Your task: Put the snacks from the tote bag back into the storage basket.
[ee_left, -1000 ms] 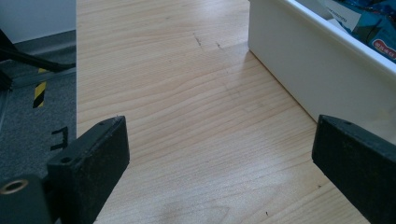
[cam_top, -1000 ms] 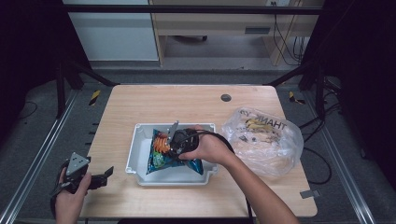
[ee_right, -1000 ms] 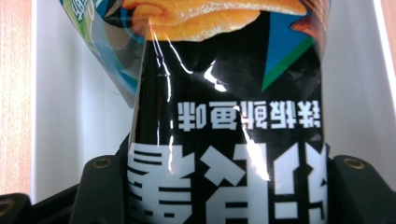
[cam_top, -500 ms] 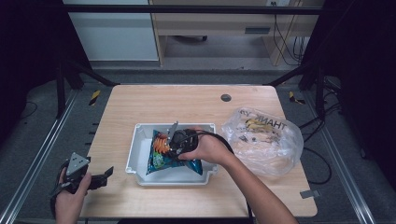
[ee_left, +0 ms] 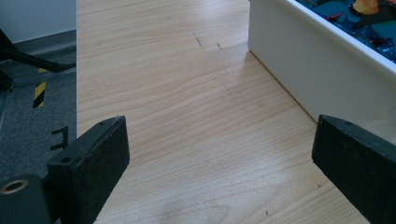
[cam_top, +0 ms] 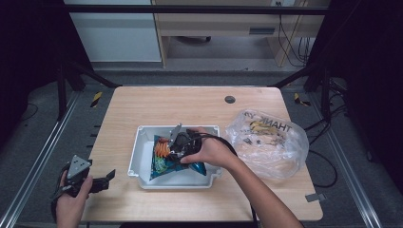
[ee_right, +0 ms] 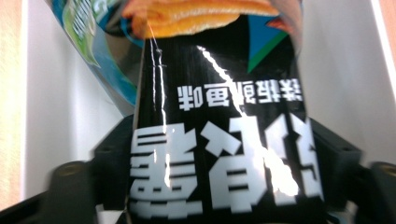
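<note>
A wooden table (cam_top: 157,107) carries a shallow white bin (cam_top: 137,153) near its middle and a clear plastic bag (cam_top: 273,147) with black lettering on its right side, the bag lying just beside the bin's right wall. Inside the bin lies a glossy snack bag (cam_top: 161,156), blue and black with orange and green print. The person's right hand (cam_top: 214,151) reaches in from the near right and holds the right gripper (cam_top: 178,145) low over the bin, on the snack bag. In the right gripper view the snack bag (ee_right: 224,154) sits between the two black jaws, its black panel with large white characters upside down and covering the gap; one jaw stands at each side edge of the packet, so the jaws appear closed on it, though the contact itself is hidden behind the foil. White bin walls (ee_right: 341,84) rise on both sides behind the packet. The left hand (cam_top: 71,202) holds the left gripper (cam_top: 102,180) at the near left corner of the table, well apart from the right one and left of the bin. In the left gripper view its jaws are spread wide with nothing between them but bare table (ee_left: 187,116), and the bin's white wall (ee_left: 317,70) stands at the right, a little of the blue snack bag (ee_left: 364,23) showing over its rim.
</note>
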`<state>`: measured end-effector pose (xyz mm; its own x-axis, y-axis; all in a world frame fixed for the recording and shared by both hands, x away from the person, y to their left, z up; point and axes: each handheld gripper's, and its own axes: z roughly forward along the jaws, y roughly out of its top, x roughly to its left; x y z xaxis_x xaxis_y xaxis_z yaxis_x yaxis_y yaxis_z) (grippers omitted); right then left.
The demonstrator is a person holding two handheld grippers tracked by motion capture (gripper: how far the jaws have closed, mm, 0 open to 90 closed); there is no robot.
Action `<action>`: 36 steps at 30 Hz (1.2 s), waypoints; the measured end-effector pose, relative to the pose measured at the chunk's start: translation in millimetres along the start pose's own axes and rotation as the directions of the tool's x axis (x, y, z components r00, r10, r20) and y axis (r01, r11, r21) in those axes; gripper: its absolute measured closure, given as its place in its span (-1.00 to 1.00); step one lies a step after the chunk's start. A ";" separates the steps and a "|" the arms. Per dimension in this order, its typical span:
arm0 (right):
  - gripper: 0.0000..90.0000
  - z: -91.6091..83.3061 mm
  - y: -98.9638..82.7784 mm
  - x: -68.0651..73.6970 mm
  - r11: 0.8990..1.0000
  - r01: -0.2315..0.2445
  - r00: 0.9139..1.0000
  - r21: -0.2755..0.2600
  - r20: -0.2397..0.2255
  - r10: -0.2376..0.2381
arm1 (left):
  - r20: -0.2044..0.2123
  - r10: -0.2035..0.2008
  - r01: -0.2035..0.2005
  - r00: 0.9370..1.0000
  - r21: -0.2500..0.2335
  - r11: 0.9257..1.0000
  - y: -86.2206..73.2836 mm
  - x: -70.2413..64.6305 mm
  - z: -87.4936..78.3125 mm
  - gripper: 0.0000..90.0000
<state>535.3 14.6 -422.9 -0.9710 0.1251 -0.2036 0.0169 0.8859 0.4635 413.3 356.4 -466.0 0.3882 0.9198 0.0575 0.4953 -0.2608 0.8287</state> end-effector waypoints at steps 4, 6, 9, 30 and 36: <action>-0.68 -5.3 1.0 1.6 1.000 -0.009 1.000 -0.013 0.007 0.009 | -0.001 0.002 -0.002 1.000 0.004 1.000 -0.3 0.2 0.6 -0.92; -0.71 -9.8 0.9 2.5 1.000 -0.005 1.000 -0.024 0.021 0.006 | 0.001 0.003 -0.003 1.000 0.004 1.000 -0.3 -0.5 0.4 -0.92; -0.75 -17.1 0.8 2.7 0.999 -0.011 0.999 -0.051 0.035 0.012 | -0.001 0.004 -0.004 1.000 0.003 1.000 -0.3 -0.8 0.6 -0.92; -0.87 -81.7 -10.7 1.7 0.961 -0.116 0.980 -0.251 0.131 0.153 | -0.011 -0.006 0.006 1.000 0.007 1.000 -1.4 0.1 0.4 -0.92; -0.87 -95.2 -14.8 2.2 0.954 -0.137 0.968 -0.267 0.168 0.186 | -0.012 -0.020 0.020 1.000 0.006 1.000 -2.4 1.1 0.5 -0.92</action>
<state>510.3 -40.8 -348.1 -0.8967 0.3613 -0.2557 0.0859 0.7087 0.7002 413.0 357.8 -468.2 0.3688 0.9283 0.0477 0.5079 -0.2442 0.8261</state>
